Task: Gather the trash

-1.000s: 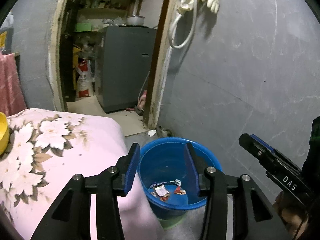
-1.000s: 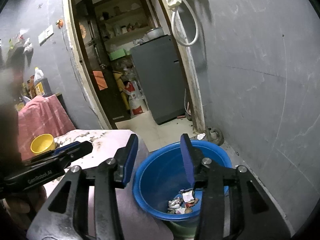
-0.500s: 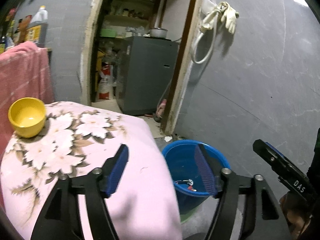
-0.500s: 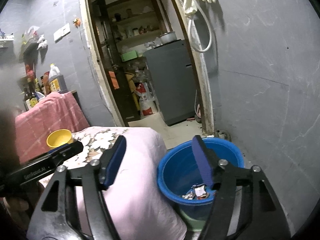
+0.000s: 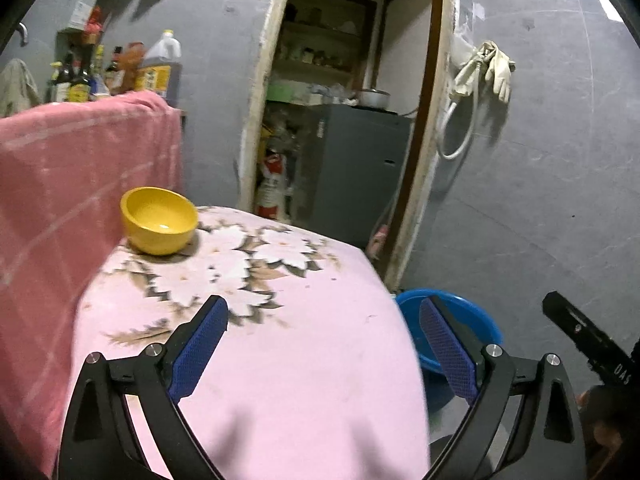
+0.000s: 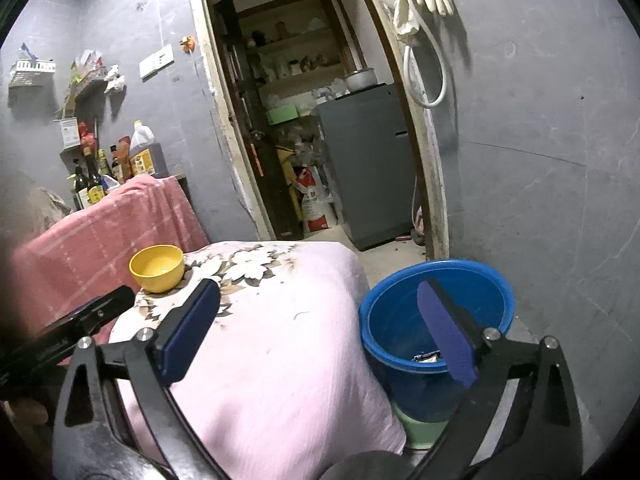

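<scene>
Trash (image 6: 428, 357) sits at the bottom of the blue bucket (image 6: 496, 280), on the floor right of the pink floral table (image 5: 280, 360); only a few wrappers show past the rim. In the left wrist view the bucket (image 5: 476, 316) is half hidden behind the table edge.

Left gripper (image 5: 324, 344) spread wide, nothing between the fingers, jaws have just been opening. Right gripper (image 6: 320, 332) also spread wide and empty, jaws have just been opening too.

Tabletop shows no loose trash, only a yellow bowl (image 5: 159, 220) at the far left, empty as far as I can tell. Pink cloth (image 5: 80, 168) and bottles behind it.

Judgement: the drop looks done and the collecting seems at or near its end. Floor under and behind the table is hidden, so leftover trash can't be ruled out.
</scene>
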Tool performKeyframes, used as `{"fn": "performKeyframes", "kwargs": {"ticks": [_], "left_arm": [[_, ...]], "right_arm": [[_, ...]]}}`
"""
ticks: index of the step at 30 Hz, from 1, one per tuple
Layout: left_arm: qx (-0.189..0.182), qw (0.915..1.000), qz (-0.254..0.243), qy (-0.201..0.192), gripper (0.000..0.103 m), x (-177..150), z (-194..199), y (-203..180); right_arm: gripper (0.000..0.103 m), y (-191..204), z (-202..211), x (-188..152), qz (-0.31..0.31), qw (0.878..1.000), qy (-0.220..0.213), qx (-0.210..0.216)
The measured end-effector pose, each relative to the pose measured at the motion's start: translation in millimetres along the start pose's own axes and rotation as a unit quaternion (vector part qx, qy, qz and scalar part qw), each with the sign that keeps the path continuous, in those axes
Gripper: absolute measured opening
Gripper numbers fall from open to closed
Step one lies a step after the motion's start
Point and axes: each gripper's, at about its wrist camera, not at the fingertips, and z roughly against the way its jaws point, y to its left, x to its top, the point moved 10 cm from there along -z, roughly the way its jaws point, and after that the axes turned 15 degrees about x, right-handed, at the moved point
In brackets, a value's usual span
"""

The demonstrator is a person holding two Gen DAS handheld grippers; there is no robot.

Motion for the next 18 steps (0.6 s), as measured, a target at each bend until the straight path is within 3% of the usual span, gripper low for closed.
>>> {"fn": "performKeyframes", "kwargs": {"ticks": [18], "left_arm": [[0.060,0.9965,0.010,-0.058,0.101,-38,61,60]], "right_arm": [[0.103,52,33,-32,0.048,0.998,-0.033,0.003]]}}
